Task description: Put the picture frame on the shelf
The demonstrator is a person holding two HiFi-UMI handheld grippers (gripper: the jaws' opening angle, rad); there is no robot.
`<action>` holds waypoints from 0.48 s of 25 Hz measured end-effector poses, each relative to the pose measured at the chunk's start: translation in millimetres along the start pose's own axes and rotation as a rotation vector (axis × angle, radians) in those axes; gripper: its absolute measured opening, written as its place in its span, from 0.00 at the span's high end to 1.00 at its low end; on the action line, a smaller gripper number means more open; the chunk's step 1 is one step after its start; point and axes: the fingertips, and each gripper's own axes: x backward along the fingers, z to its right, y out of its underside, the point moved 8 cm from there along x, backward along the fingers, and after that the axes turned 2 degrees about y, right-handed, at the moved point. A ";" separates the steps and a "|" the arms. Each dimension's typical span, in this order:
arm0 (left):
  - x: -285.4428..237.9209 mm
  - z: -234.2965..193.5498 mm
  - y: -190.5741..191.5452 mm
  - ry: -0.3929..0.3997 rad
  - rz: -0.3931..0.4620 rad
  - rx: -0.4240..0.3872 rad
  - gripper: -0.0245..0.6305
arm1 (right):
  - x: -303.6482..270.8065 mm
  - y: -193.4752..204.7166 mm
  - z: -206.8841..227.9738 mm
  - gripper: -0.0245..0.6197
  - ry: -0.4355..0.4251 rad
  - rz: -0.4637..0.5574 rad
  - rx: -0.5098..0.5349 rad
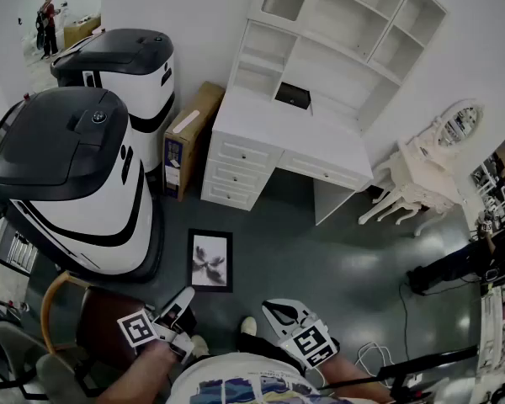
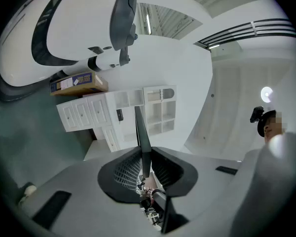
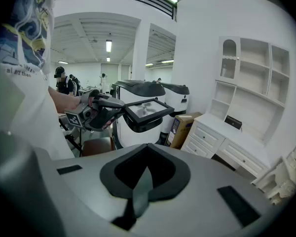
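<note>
Head view: left gripper (image 1: 183,300) grips picture frame (image 1: 209,260) (face up).

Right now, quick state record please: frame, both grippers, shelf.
picture frame: black rim, held in the air, print side up
left gripper: jaws shut on the picture frame's edge
right gripper: jaws together, nothing between them
shelf: white, open compartments, stands on the desk against the wall
desk: white, drawers on one side
dark box: on the desk, under the shelf
status: picture frame not yet on the shelf
</note>
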 end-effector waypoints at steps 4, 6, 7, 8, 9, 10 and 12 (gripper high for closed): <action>-13.0 0.5 7.0 -0.002 -0.028 -0.003 0.86 | 4.1 3.9 9.1 0.92 0.010 0.008 -0.005; -25.6 -1.0 10.1 -0.002 -0.045 -0.005 0.86 | 4.6 7.2 20.0 0.92 0.018 0.015 -0.013; -33.4 -1.9 11.5 -0.004 -0.053 -0.010 0.86 | 5.1 9.7 26.9 0.92 0.020 0.020 -0.017; -42.5 -2.7 13.1 -0.006 -0.060 -0.015 0.86 | 5.9 12.8 35.0 0.92 0.022 0.024 -0.022; -52.7 -3.0 15.0 -0.007 -0.066 -0.018 0.86 | 6.7 16.6 43.9 0.92 0.023 0.029 -0.027; -63.7 -3.0 16.9 -0.006 -0.069 -0.020 0.86 | 7.1 20.8 53.7 0.92 0.025 0.034 -0.032; -86.6 -2.5 20.3 -0.004 -0.072 -0.020 0.86 | 6.2 28.4 75.4 0.92 0.028 0.047 -0.046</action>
